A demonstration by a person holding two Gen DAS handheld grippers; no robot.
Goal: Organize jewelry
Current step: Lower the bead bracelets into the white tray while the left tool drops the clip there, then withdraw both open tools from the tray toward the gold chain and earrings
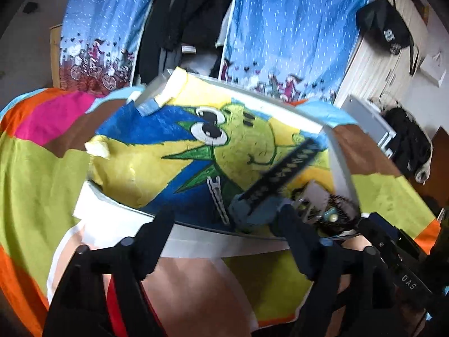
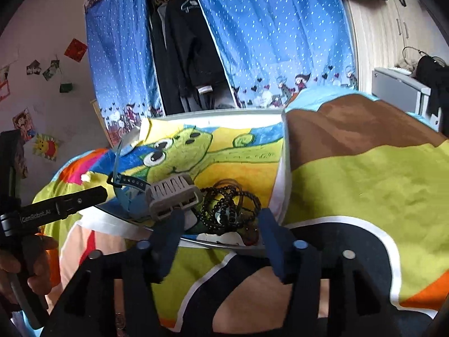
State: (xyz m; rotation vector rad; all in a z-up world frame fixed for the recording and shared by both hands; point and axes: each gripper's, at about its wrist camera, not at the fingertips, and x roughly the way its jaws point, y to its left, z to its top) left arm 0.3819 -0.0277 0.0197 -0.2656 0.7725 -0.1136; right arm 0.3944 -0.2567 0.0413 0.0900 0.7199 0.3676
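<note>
Both our grippers hung with jaws spread wide and empty: left gripper (image 1: 224, 227), right gripper (image 2: 221, 221). The bead necklace (image 2: 230, 207) sat tangled on the near corner of the tray (image 2: 282, 185) on the bed, touching the grey clip (image 2: 175, 193), watch (image 2: 132, 182) just left.

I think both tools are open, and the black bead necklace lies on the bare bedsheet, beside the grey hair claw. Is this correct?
Not quite. The black bead necklace lies on the board with the green cartoon drawing, not on the bare bedsheet; the right wrist view shows this. The rest holds: it is beside the grey hair claw, and the left tool and right tool are both open.
</note>
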